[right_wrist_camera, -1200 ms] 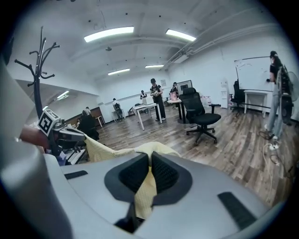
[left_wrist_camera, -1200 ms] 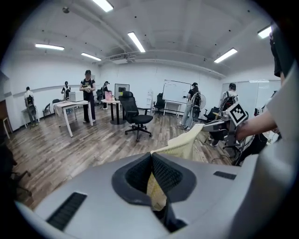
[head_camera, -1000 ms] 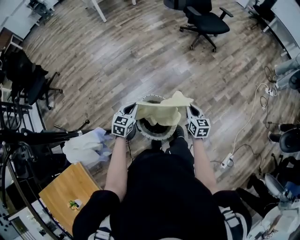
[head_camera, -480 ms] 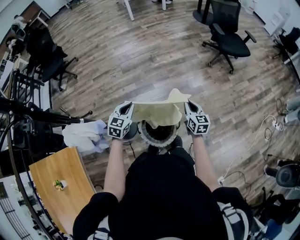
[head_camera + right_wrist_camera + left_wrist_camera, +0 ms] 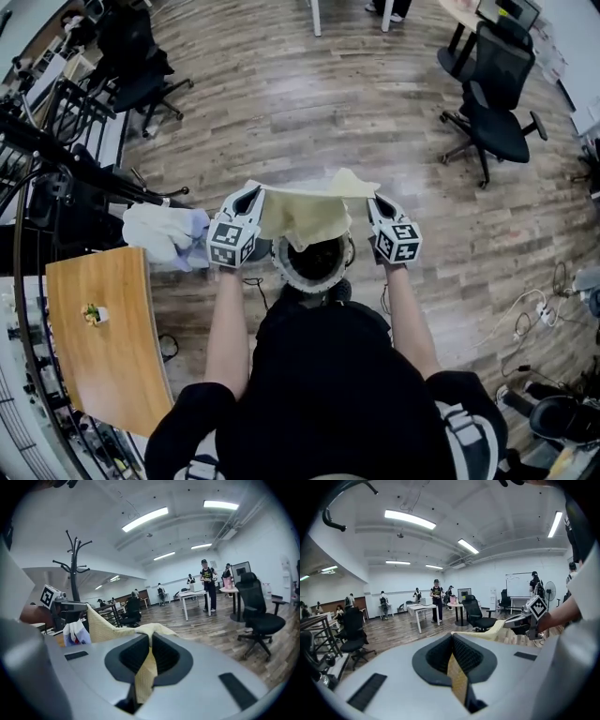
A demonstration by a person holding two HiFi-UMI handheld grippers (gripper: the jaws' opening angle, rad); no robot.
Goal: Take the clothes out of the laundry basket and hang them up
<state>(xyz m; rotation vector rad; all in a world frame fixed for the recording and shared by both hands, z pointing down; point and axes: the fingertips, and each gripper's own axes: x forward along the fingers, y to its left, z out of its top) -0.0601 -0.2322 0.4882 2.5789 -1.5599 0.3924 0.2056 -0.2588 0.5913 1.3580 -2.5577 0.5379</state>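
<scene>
Both forearms reach forward and level from the person's black-shirted body, well apart. The left gripper (image 5: 250, 194) and the right gripper (image 5: 376, 201) are held at the same height with their tips turned slightly toward each other. Each gripper's jaws are clamped tight on an upper edge of the pale yellow garment (image 5: 305, 214); in each gripper view a strip of the fabric runs down through the closed jaws. The garment is stretched taut between the two grippers, one corner flips up near the right gripper, and its loose middle sags. It hangs directly above the round white laundry basket (image 5: 290, 275), which stands on the floor at the person's feet; whether the fabric touches the rim cannot be told.

Each gripper's cube carries black-and-white square markers; marks on the whiteboard (image 5: 517, 585) are too small to read.

The wood-plank floor (image 5: 281, 103) spreads across a bright open office with white walls and strip lights. A black office chair (image 5: 500, 120) stands off to the right, a wooden tabletop (image 5: 103, 347) lies at the left, and beside it a white garment (image 5: 157, 234) hangs on a black rack (image 5: 70, 164). A black coat stand (image 5: 74, 569) rises behind it; white desks and several standing people occupy the far end.
</scene>
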